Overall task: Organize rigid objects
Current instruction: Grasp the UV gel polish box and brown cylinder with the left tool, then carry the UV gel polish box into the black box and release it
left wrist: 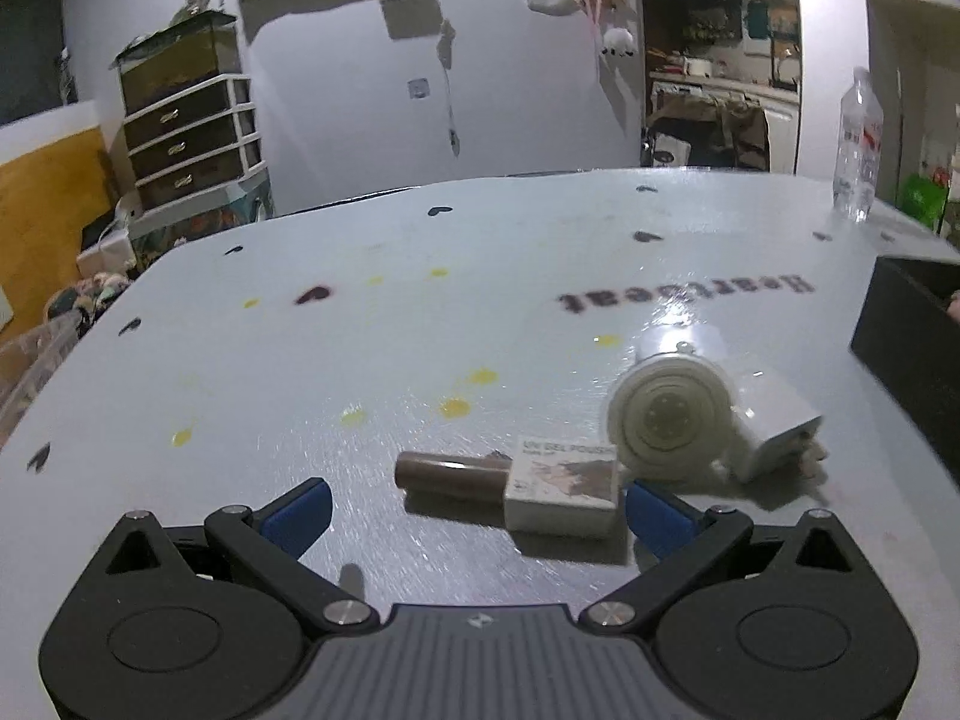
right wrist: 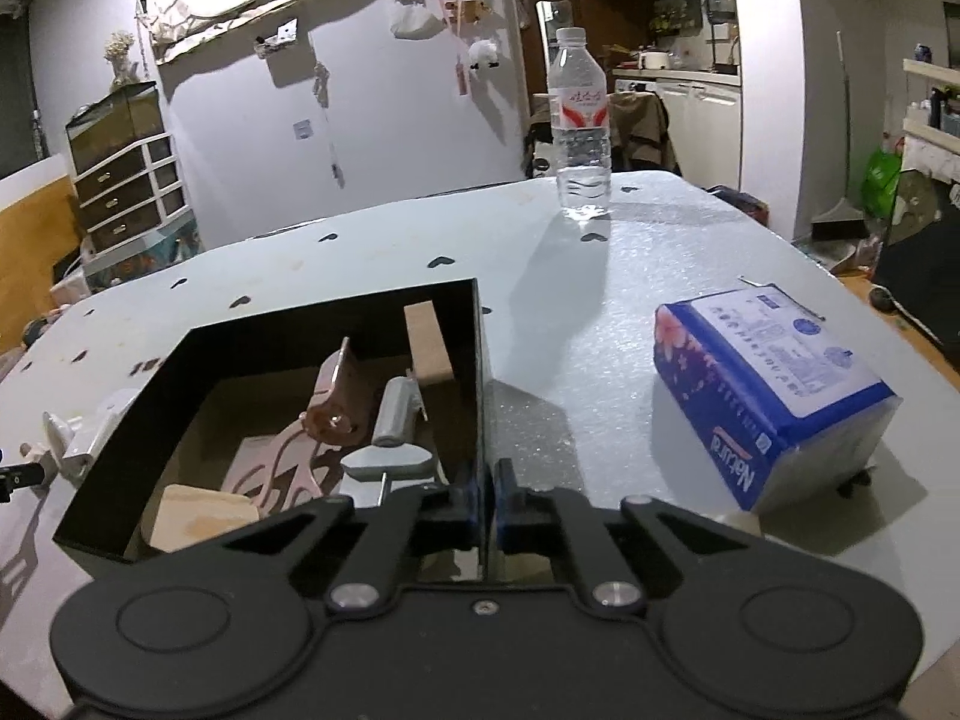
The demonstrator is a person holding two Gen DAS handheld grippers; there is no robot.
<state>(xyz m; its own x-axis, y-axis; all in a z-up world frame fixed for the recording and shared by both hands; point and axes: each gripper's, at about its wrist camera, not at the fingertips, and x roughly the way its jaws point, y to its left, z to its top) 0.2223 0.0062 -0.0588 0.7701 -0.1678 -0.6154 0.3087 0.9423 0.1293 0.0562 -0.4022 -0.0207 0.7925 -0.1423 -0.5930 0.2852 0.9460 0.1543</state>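
In the left wrist view my left gripper (left wrist: 477, 507) is open just above the table, its blue pads on either side of a small white gel polish box (left wrist: 563, 487) with a brown tube (left wrist: 453, 473) lying against it. A white round device with a boxy base (left wrist: 690, 417) lies just beyond, to the right. In the right wrist view my right gripper (right wrist: 485, 510) is shut on the right wall of the black box (right wrist: 478, 372). The box holds a wooden block (right wrist: 427, 343), a copper-coloured curved piece (right wrist: 333, 399), grey parts (right wrist: 393, 414) and a pale wooden piece (right wrist: 201, 519).
A water bottle (right wrist: 579, 120) stands at the table's far side. A blue tissue pack (right wrist: 774, 396) lies right of the black box. The black box also shows at the right edge of the left wrist view (left wrist: 918, 354). A drawer unit (left wrist: 192, 132) stands beyond the table, left.
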